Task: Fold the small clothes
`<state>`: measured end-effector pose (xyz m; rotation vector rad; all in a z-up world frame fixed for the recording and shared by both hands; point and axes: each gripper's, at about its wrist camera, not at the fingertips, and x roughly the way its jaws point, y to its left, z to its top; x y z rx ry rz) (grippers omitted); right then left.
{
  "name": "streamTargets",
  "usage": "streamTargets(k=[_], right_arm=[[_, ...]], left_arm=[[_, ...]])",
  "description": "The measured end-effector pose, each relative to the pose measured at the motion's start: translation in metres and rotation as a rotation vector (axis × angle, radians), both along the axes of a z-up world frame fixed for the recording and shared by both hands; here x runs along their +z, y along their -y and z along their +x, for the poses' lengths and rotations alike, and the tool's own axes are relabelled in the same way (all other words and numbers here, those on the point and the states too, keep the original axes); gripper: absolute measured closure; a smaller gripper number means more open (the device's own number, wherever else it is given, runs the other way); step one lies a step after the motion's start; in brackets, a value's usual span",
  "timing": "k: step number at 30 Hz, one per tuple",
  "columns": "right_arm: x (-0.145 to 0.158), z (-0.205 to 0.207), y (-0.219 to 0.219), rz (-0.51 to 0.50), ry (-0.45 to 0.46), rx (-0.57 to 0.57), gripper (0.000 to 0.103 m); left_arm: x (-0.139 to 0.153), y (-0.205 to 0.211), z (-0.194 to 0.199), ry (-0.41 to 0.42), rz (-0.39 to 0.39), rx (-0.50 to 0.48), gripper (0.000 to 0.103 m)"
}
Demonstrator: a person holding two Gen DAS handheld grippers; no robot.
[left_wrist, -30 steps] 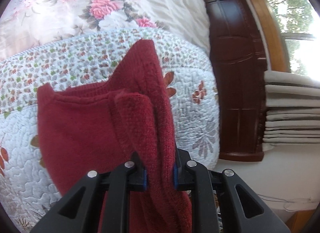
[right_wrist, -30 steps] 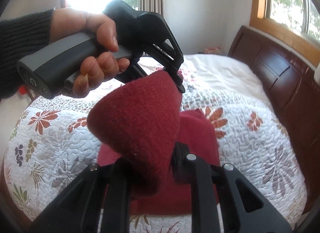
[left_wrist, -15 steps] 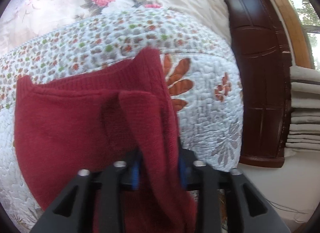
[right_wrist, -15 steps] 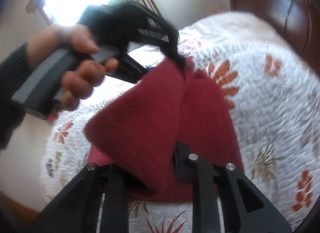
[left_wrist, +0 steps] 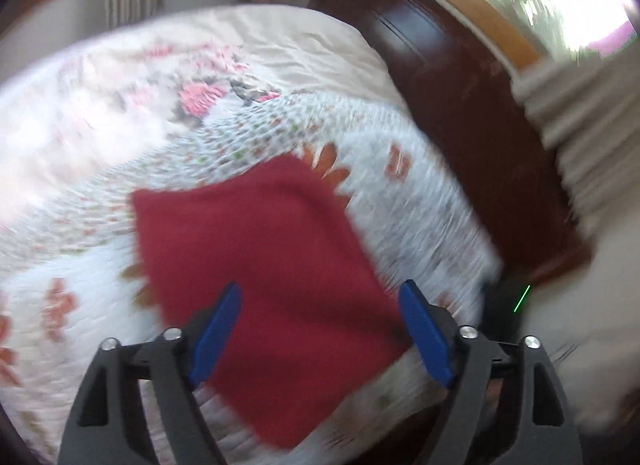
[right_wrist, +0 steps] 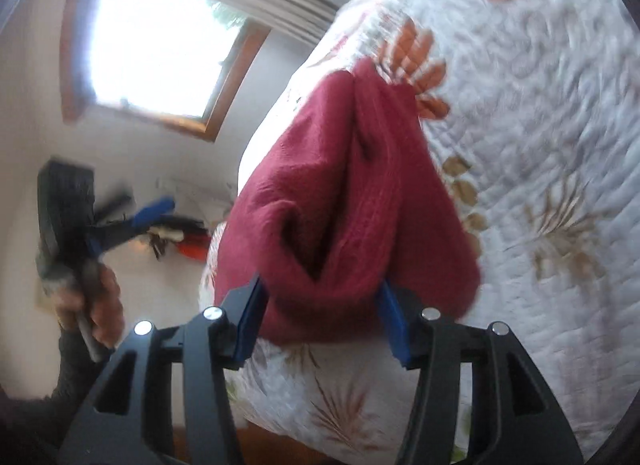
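The dark red knit garment (left_wrist: 260,265) lies folded on the floral quilt (left_wrist: 420,217) in the blurred left wrist view. My left gripper (left_wrist: 320,289) hovers over its near edge, open wide, holding nothing. In the right wrist view the garment (right_wrist: 340,185) bulges in soft folds on the quilt (right_wrist: 540,145) near the bed's edge. My right gripper (right_wrist: 320,285) is open, and the cloth's near end rests between its blue pads (right_wrist: 250,317). The left gripper (right_wrist: 132,221) shows there too, held by a hand (right_wrist: 100,301) off the bed's side.
A dark wooden headboard (left_wrist: 460,105) stands beyond the quilt, with a pale stack of folded linen (left_wrist: 580,145) to its right. A pink-flowered cover (left_wrist: 120,105) lies at the far end of the bed. A bright window (right_wrist: 160,45) and small floor clutter (right_wrist: 188,245) lie past the bed edge.
Both grippers have opened and released the garment. It has dropped folded onto the quilt. The left gripper has pulled back off the side of the bed.
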<state>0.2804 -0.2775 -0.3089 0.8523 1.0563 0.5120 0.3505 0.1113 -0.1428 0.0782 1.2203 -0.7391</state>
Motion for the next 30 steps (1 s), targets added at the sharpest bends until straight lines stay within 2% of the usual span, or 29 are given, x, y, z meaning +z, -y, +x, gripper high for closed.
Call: streamTargets(k=[1,3,5,8,10,12,13,17,19,21,23,26,27,28,30], right_arm=[[0.011,-0.001,0.004,-0.021,0.033,0.033,0.051],[0.030,0.002,0.008,-0.081,0.079,0.081,0.051],[0.039,0.010,0.006,-0.100,0.109,0.124,0.050],[0.036,0.032,-0.008,-0.075,0.106,0.233,0.048],[0.020,0.048,-0.022,-0.071,0.043,0.318,0.048],[0.004,0.055,-0.029,-0.108,-0.012,0.360,0.072],[-0.003,0.057,-0.027,-0.118,-0.036,0.373,0.093],[-0.005,0.052,0.000,-0.085,-0.046,0.342,0.094],[-0.020,0.046,0.006,-0.101,-0.080,0.333,0.094],[-0.047,0.047,0.003,-0.120,-0.136,0.333,0.093],[-0.054,0.048,0.001,-0.109,-0.155,0.322,0.084],[-0.031,0.052,0.011,-0.006,-0.091,0.298,0.071],[-0.018,0.058,0.018,0.010,-0.060,0.269,0.064],[-0.012,0.065,0.023,0.004,-0.049,0.237,0.052],[-0.005,0.086,0.027,0.002,-0.048,0.198,0.051]], left_arm=[[0.001,-0.008,-0.025,0.059,0.044,-0.021,0.017],[-0.001,-0.014,-0.065,0.141,0.089,-0.082,0.016],[-0.006,-0.014,-0.094,0.216,0.136,-0.115,0.014],[-0.024,-0.004,-0.123,0.247,0.164,-0.152,0.014],[-0.037,0.011,-0.133,0.278,0.214,-0.192,0.014],[-0.048,0.023,-0.140,0.311,0.237,-0.240,0.014],[-0.051,0.025,-0.141,0.316,0.246,-0.249,0.014],[-0.060,0.036,-0.140,0.332,0.273,-0.298,0.014],[-0.068,0.040,-0.137,0.305,0.279,-0.309,0.014],[-0.081,0.044,-0.134,0.275,0.296,-0.318,0.014],[-0.092,0.045,-0.135,0.265,0.312,-0.337,0.014],[-0.108,0.045,-0.131,0.246,0.346,-0.357,0.009],[-0.113,0.044,-0.130,0.239,0.349,-0.356,0.009],[-0.117,0.043,-0.127,0.225,0.349,-0.355,0.009],[-0.120,0.041,-0.126,0.215,0.337,-0.352,0.009]])
